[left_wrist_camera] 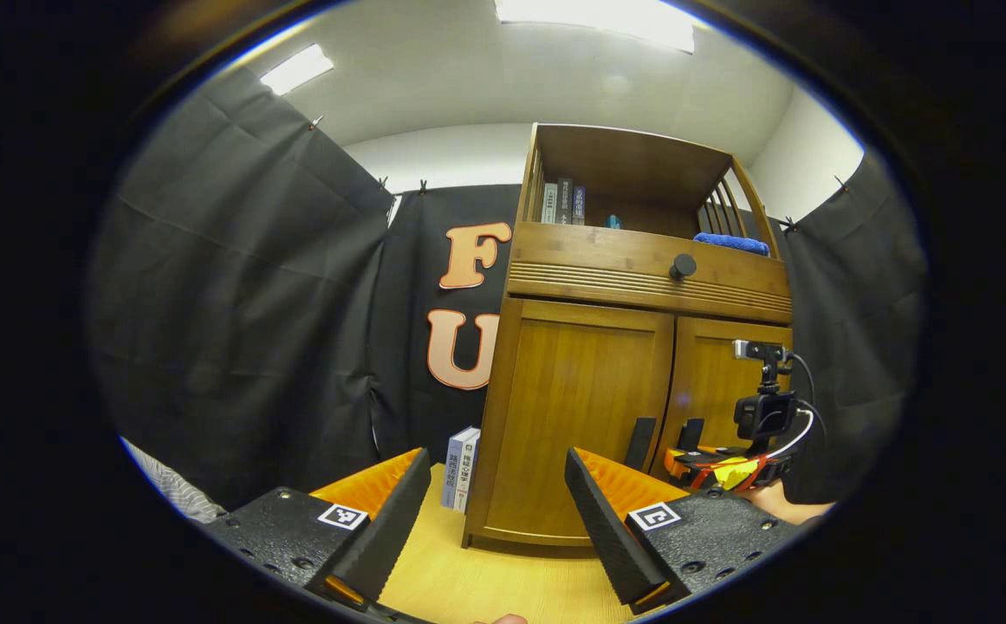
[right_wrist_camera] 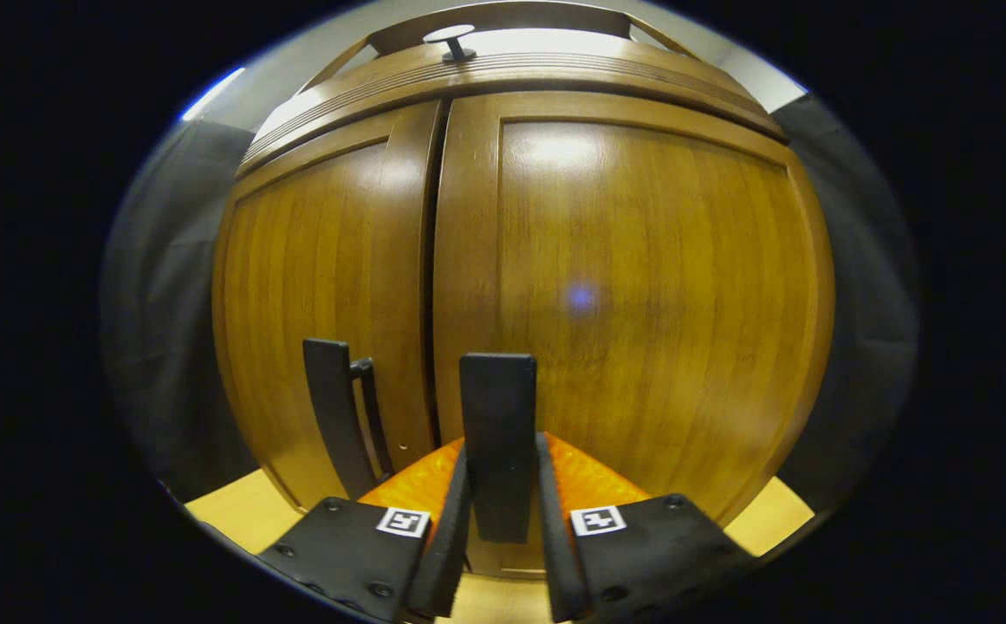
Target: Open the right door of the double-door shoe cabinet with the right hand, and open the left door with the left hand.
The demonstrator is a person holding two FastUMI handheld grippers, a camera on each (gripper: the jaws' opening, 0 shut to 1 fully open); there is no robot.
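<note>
The right claw [right_wrist_camera: 503, 511] is pinching the dark upright handle [right_wrist_camera: 497, 433] of the shoe cabinet's right door [right_wrist_camera: 641, 286], one finger pressed on each side of it. Just left of that claw stands the left door's handle [right_wrist_camera: 334, 416], untouched, on the left door [right_wrist_camera: 312, 286]; both doors sit closed. The left claw [left_wrist_camera: 498, 520] hangs spread wide with nothing between its fingers, the shoe cabinet [left_wrist_camera: 580, 416] ahead of it on the wooden counter [left_wrist_camera: 503, 581]. Two books [left_wrist_camera: 461, 468] lean against the cabinet's side, ahead of its left finger.
</note>
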